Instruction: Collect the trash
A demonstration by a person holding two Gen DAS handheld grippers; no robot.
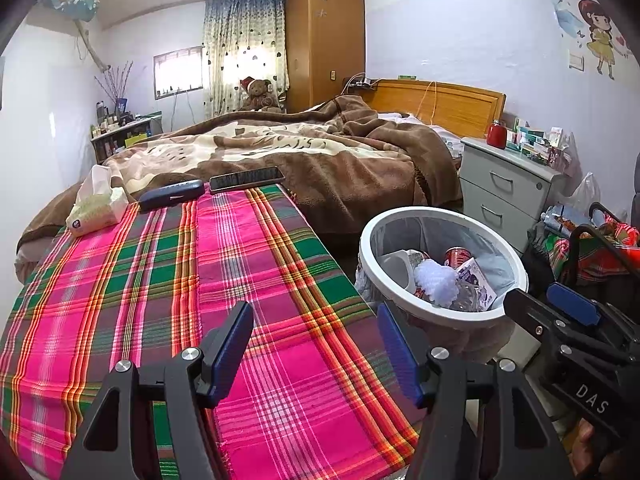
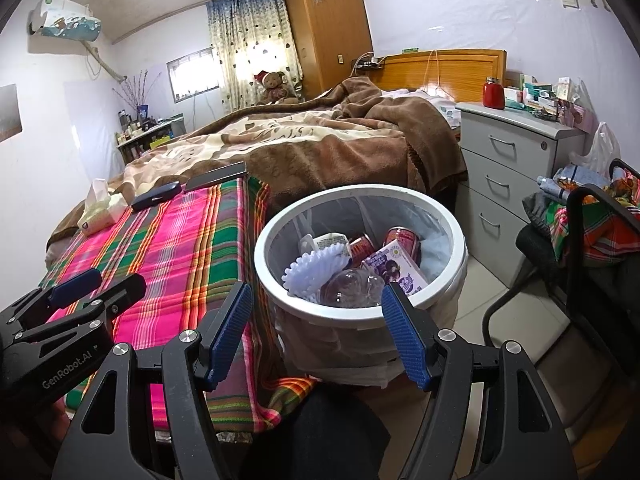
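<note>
Trash already fills the white bin (image 2: 362, 312) that stands on the floor against the corner of the plaid-covered table (image 1: 168, 280): two red cans (image 2: 402, 240), a purple carton (image 2: 396, 270), a white foam fruit net (image 2: 314, 270), a crumpled clear plastic piece and a white cup. On the cloth itself I see no litter, only a tissue pack (image 1: 98, 208), a dark case (image 1: 172, 195) and a phone (image 1: 247, 179) at its far edge, none of which looks like rubbish. So collecting seems about finished.

Both claws are released and empty: the left gripper (image 1: 316, 354) hovers over the cloth, the right gripper (image 2: 316, 334) just in front of the bin's near rim. Next would be either a last look for stray scraps, or gathering the liner bag, which calls for pinching its thin edge at the rim.

Readable writing: "GenRobot.AI" on the left tool's body in the right view, "DAS" on the right tool in the left view. The carton's print is too small to read.
</note>
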